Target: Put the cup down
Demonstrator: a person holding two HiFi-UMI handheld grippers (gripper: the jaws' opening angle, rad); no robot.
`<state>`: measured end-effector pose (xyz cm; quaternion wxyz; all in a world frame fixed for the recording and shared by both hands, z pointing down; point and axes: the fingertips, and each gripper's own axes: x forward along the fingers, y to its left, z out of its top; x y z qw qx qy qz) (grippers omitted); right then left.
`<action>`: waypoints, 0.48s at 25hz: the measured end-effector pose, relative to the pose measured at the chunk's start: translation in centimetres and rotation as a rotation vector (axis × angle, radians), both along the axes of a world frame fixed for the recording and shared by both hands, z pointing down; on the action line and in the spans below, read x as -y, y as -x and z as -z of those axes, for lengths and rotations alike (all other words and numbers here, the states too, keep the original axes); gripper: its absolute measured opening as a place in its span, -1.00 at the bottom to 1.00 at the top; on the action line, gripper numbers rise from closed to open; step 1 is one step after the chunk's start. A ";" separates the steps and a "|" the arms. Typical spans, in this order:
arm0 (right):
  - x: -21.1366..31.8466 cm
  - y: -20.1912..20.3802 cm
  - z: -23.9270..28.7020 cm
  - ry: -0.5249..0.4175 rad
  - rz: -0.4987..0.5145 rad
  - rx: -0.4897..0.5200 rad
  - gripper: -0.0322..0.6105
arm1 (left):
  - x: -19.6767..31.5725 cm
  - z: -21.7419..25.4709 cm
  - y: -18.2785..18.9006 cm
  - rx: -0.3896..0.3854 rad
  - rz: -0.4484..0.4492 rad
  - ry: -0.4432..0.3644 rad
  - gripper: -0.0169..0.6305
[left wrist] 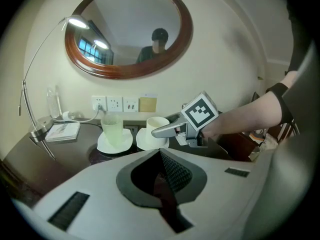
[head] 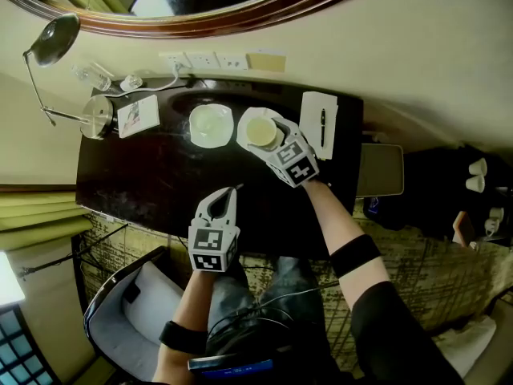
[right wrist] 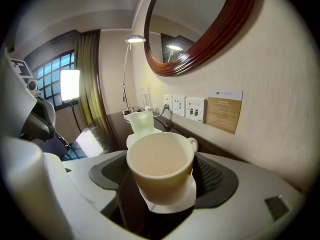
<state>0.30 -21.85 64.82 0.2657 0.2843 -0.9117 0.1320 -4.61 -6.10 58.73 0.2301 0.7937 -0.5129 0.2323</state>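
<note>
A cream cup (head: 260, 131) (right wrist: 160, 164) (left wrist: 156, 126) stands upright on a white saucer (head: 243, 135) (right wrist: 175, 204) at the back of the dark table (head: 144, 183). My right gripper (head: 268, 136) (right wrist: 162, 184) reaches around it, one jaw on each side and close to the cup's wall. A dark gap shows on the left side, so I read the jaws as open around the cup. My left gripper (head: 232, 191) (left wrist: 161, 156) is shut and empty, hovering over the table's front part, well short of the cup.
A pale green glass (head: 211, 124) (left wrist: 112, 129) on its own saucer stands just left of the cup. A notepad with a pen (head: 319, 123) lies to the right. A desk lamp (head: 56, 42) and a card (head: 138, 115) are at the far left. Behind are wall sockets (head: 204, 60).
</note>
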 end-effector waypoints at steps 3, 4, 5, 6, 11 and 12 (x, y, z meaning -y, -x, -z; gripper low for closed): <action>-1.6 -0.1 1.1 -0.016 0.017 0.008 0.38 | -0.6 0.1 0.5 0.001 0.008 0.002 -0.95; -2.3 -0.1 1.5 -0.022 0.022 0.013 0.38 | -0.9 0.1 0.6 0.000 0.009 0.003 -0.95; -3.0 -0.2 1.8 -0.026 0.026 0.021 0.38 | -1.2 0.1 0.7 0.000 0.010 0.004 -0.95; -3.7 -0.3 2.1 -0.028 0.028 0.029 0.38 | -1.4 0.1 0.7 0.000 0.009 0.005 -0.95; -7.8 -0.1 2.3 -0.012 0.051 0.058 0.39 | -2.5 -0.1 1.2 0.002 0.013 0.012 -0.95; -8.8 -0.1 2.1 -0.003 0.061 0.062 0.39 | -2.8 -0.2 1.2 0.002 0.014 0.013 -0.95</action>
